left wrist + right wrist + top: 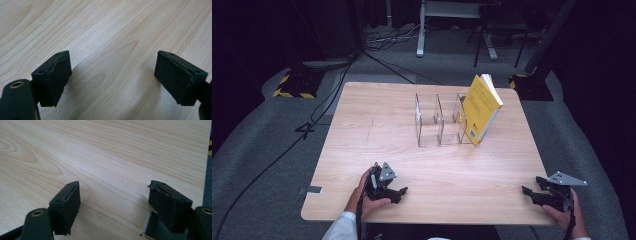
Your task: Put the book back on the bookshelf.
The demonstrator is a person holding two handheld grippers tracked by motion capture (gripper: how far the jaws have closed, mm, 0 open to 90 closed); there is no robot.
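A: From above, what's on the wooden table (377, 125)?

B: A clear acrylic divider rack (439, 120) sits toward the far side, with a yellow book (480, 107) leaning tilted in its right end. Down at the near edge, the left gripper (398, 192) rests in the person's left hand (364, 197); the right gripper (532, 190) is at the near right corner, held by the right hand (567, 215). Both are well apart from the rack.

A: And looking along the left gripper's own jaws?

B: The left gripper (112, 77) has its jaws spread wide, nothing between them, just bare wood grain of the table (105, 32) beneath.

A: The right one's view?

B: Same story: the right gripper (113, 200) is released, jaws apart and empty, low over the table (100, 150), with the table's edge showing at the right.
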